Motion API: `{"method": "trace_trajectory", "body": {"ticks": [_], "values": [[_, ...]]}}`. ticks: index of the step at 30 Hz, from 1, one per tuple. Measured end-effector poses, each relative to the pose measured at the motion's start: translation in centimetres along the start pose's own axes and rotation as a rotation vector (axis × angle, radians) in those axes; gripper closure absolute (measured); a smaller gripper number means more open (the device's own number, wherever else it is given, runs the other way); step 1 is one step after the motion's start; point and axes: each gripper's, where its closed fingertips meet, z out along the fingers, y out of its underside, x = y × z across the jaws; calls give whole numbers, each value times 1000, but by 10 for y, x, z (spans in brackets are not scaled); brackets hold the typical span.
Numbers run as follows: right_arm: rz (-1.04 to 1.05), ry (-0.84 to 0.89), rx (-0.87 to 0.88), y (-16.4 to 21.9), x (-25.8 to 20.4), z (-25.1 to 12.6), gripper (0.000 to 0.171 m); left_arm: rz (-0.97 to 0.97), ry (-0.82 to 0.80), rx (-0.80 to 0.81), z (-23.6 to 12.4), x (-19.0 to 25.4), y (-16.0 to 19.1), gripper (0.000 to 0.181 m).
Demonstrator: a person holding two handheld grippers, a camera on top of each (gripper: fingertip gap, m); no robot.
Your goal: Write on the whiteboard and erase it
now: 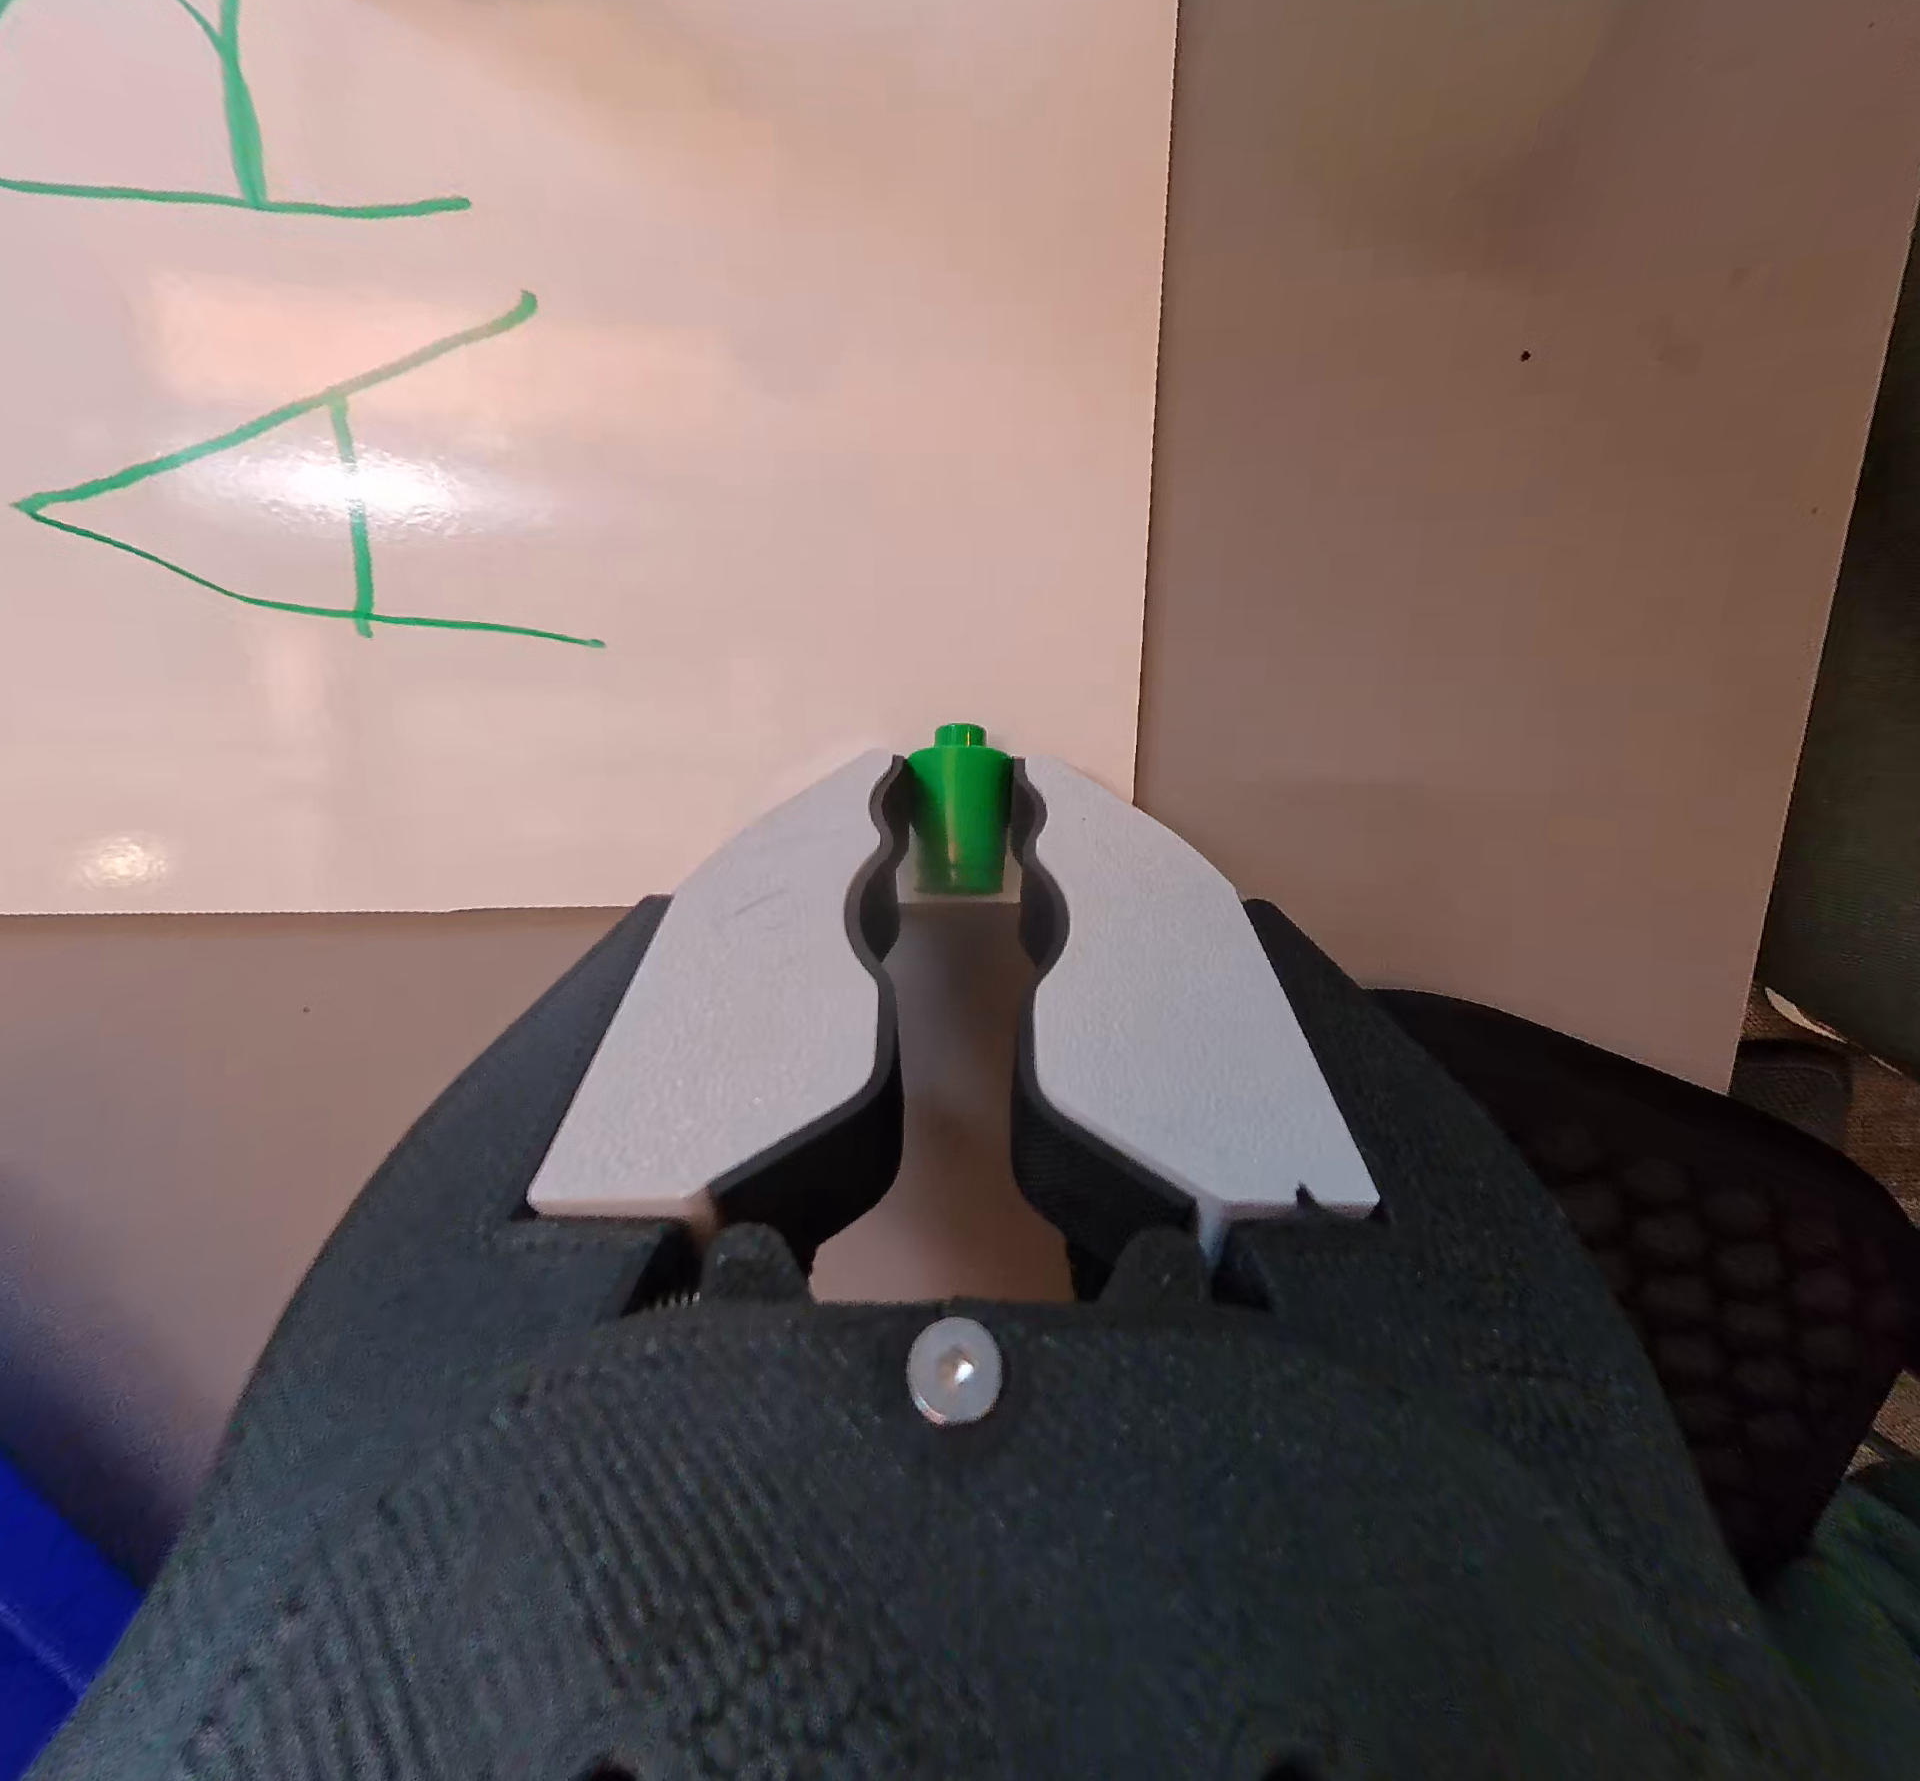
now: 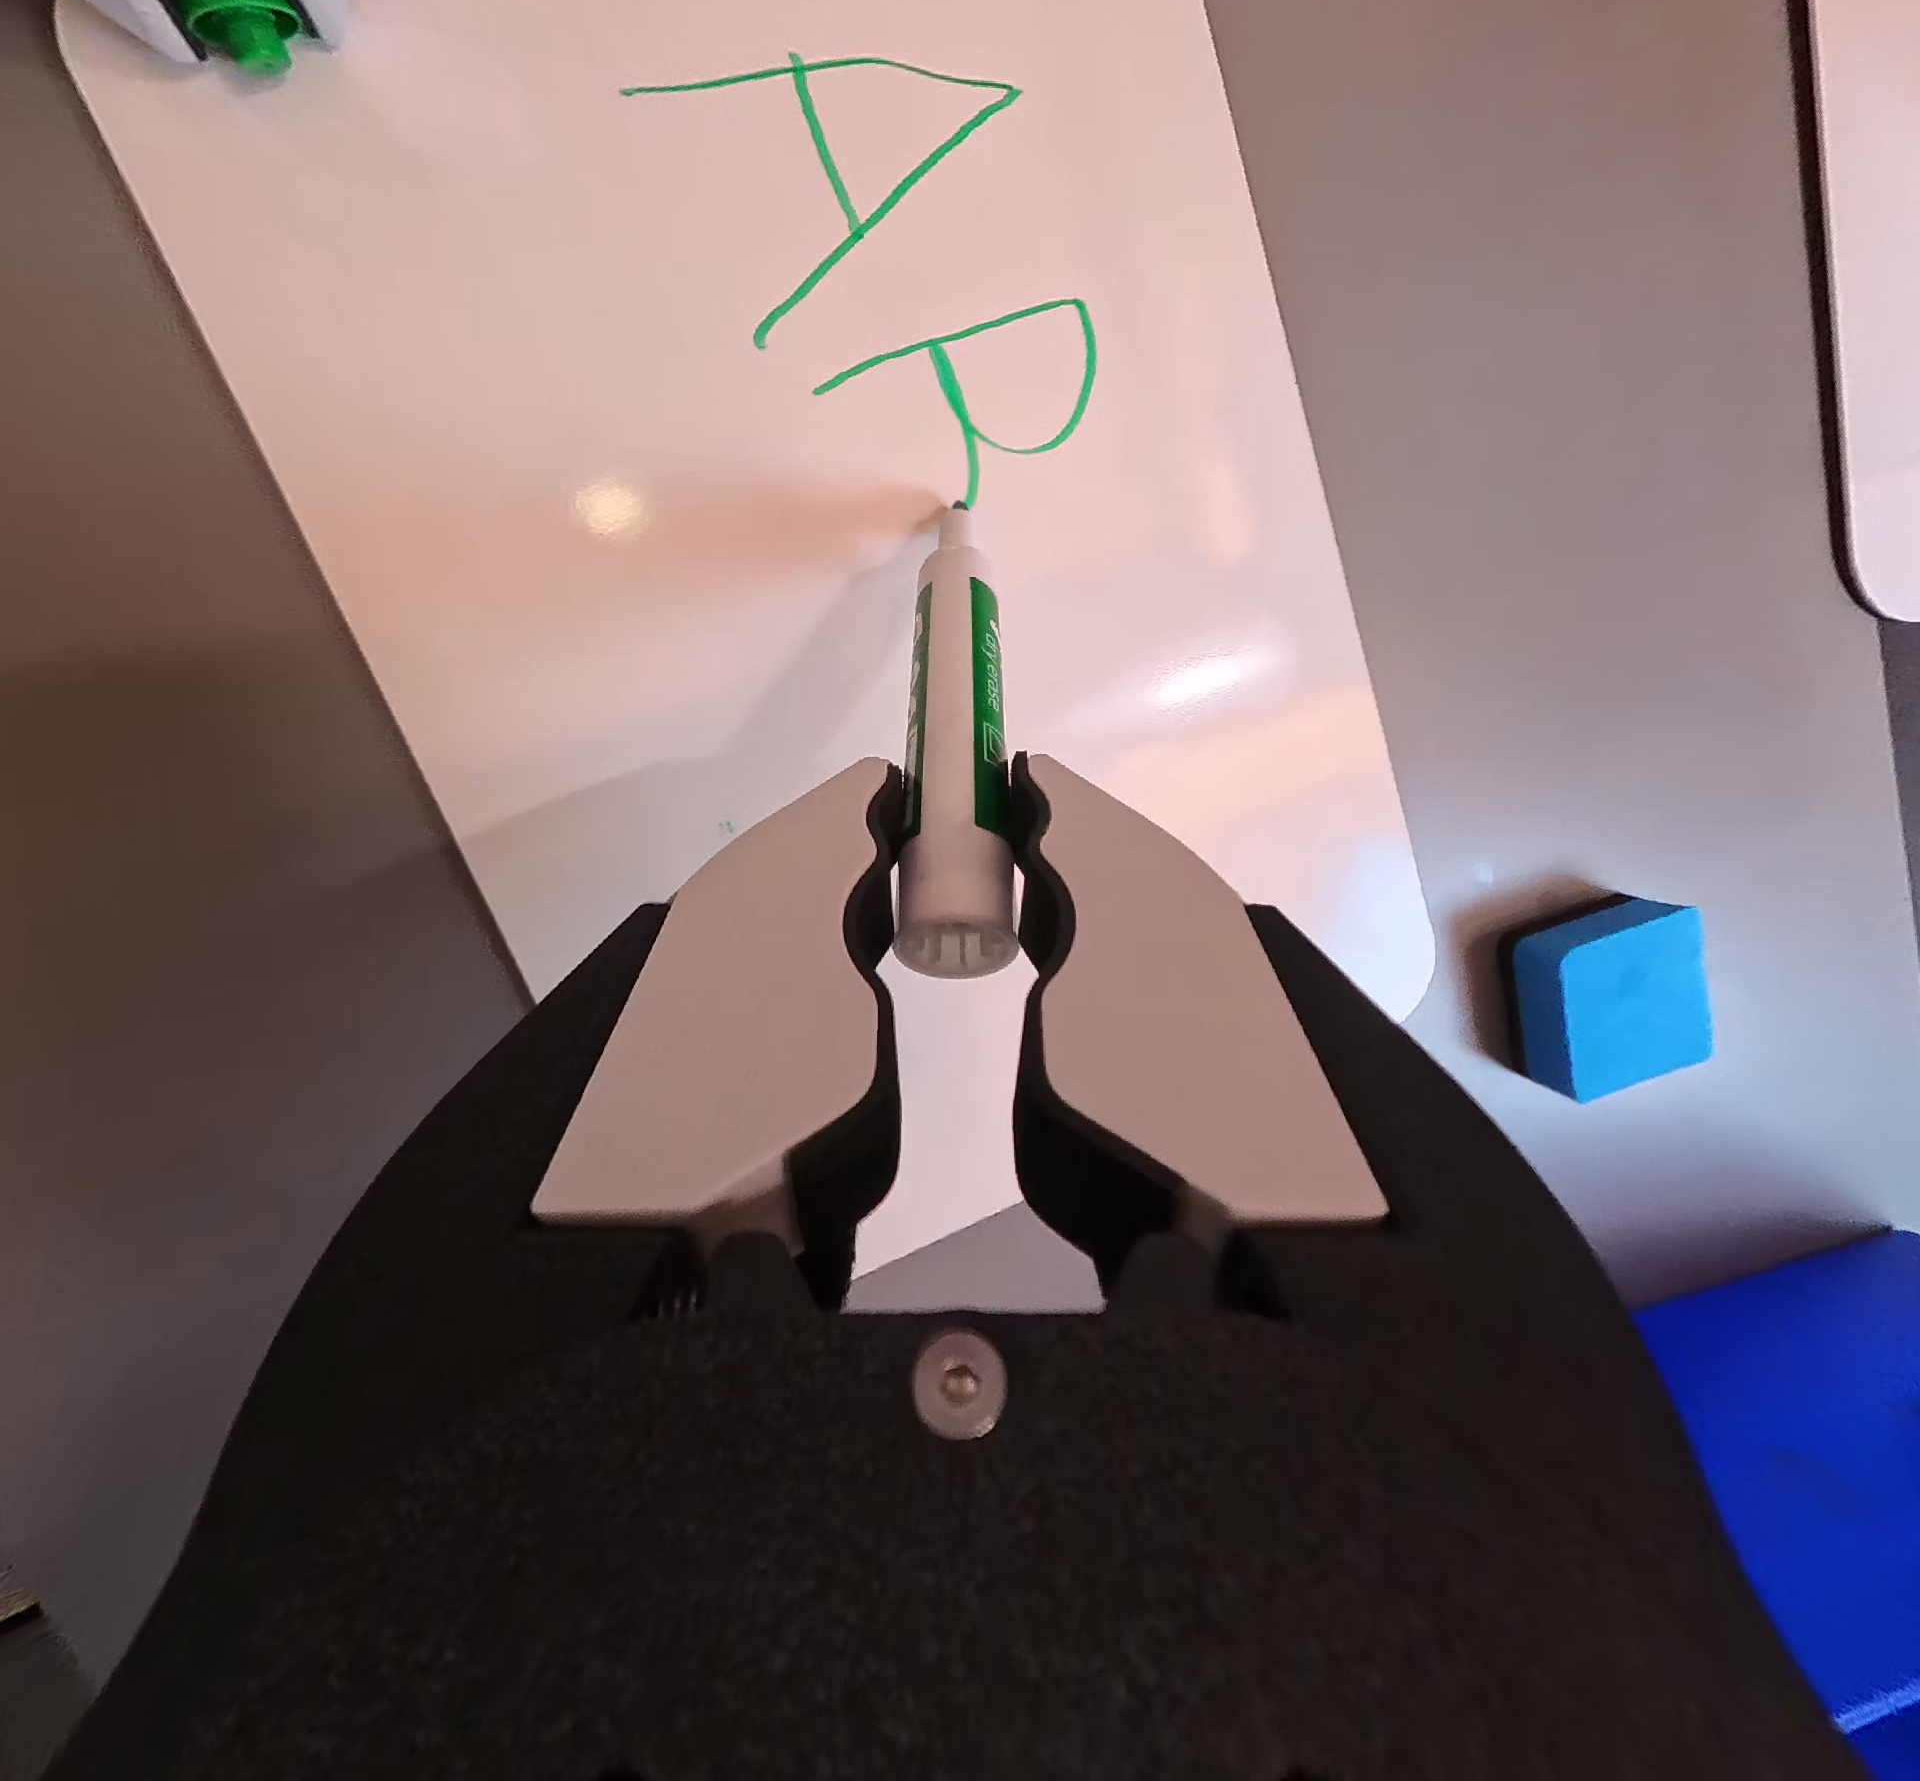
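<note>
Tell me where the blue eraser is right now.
In the right wrist view, the blue eraser lies on the grey table, just off the whiteboard's near right corner, right of the right gripper.

Both wrist cams near shared whiteboard

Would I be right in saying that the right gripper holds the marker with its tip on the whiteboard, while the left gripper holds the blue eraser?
Not quite. The left gripper is shut on the green marker cap, as the left wrist view shows. The blue eraser lies untouched beside the whiteboard. The rest holds: the right gripper holds the marker with its tip on the whiteboard.
</note>
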Motion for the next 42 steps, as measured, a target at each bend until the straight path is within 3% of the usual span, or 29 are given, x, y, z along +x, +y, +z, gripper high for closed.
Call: {"method": "trace_trajectory", "body": {"ticks": [20, 26, 42], "values": [[-13, -54, 99, -28, -20, -2, 151, 3, 0, 4, 0, 0, 0, 162], [50, 21, 108, -11, 6, -18, 151, 4, 0, 3, 0, 0, 0, 162], [128, 85, 55, 17, 42, -9, 151, 4, 3, 5, 1, 1, 0, 162]]}}
